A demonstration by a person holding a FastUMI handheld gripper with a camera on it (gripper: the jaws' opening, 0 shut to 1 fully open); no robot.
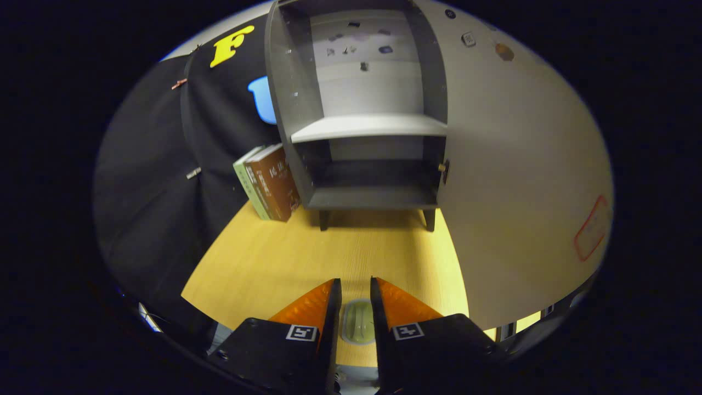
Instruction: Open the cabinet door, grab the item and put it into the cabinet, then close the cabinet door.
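- Gripper view looked along the two orange fingers (323, 304) toward the cabinet (362, 109), which stood on the wooden table (263, 258) with its door (521, 181) swung wide to the right.
- The gripper (356, 285) was narrow, and a small pale-green item (357, 322) sat between the fingers. Both seemed to press on it, though how firmly could not be told.
- Inside the cabinet, the shelf (367, 127) split an upper bay from a dark lower bay; both looked bare.
- Two books (269, 186) leaned against the cabinet's left side, touching it.
- Judgement: the door was open and the item was in the grip, so placing came next, then closing.
- Risk: the item was small and held low between the fingers; a loose pinch could let it slip on the way over the table.
- Risk: the lower bay was shallow in height, so a high approach could knock the shelf edge.
- Risk: the door stood close on the right; a wide swing could bump it or its knob (441, 167).
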